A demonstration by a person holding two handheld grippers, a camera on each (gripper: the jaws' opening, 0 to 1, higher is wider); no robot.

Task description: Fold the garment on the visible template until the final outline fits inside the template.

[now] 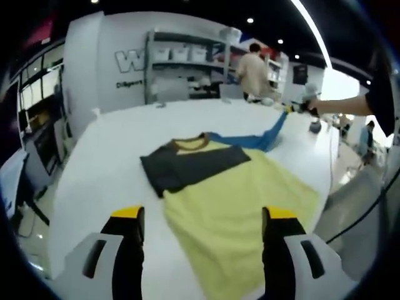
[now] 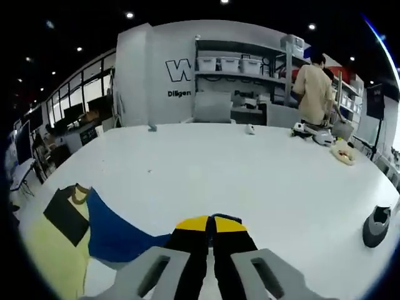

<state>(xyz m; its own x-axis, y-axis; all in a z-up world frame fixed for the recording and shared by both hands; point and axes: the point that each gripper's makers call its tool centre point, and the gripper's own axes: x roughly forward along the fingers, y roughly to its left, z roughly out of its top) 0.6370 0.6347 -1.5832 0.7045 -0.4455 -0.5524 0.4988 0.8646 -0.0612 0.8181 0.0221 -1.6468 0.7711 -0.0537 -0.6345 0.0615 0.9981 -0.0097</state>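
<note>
A shirt with a yellow body (image 1: 240,206) lies flat on the white table (image 1: 112,156). Its dark grey sleeve (image 1: 187,164) is folded across the chest. Its blue sleeve (image 1: 259,139) stretches away to the far right, where my right gripper (image 1: 304,103) holds its end up off the table. In the right gripper view that gripper (image 2: 210,220) is shut on the blue sleeve (image 2: 119,239), with the yellow body (image 2: 47,253) and grey sleeve (image 2: 65,219) at lower left. My left gripper (image 1: 203,215) hovers open above the shirt's near part.
A small dark object (image 2: 377,226) sits near the table's right edge. Small items (image 2: 325,134) lie at the far right. A person (image 2: 315,87) stands at shelves (image 2: 231,65) behind the table. A chair (image 2: 212,106) is at the far edge.
</note>
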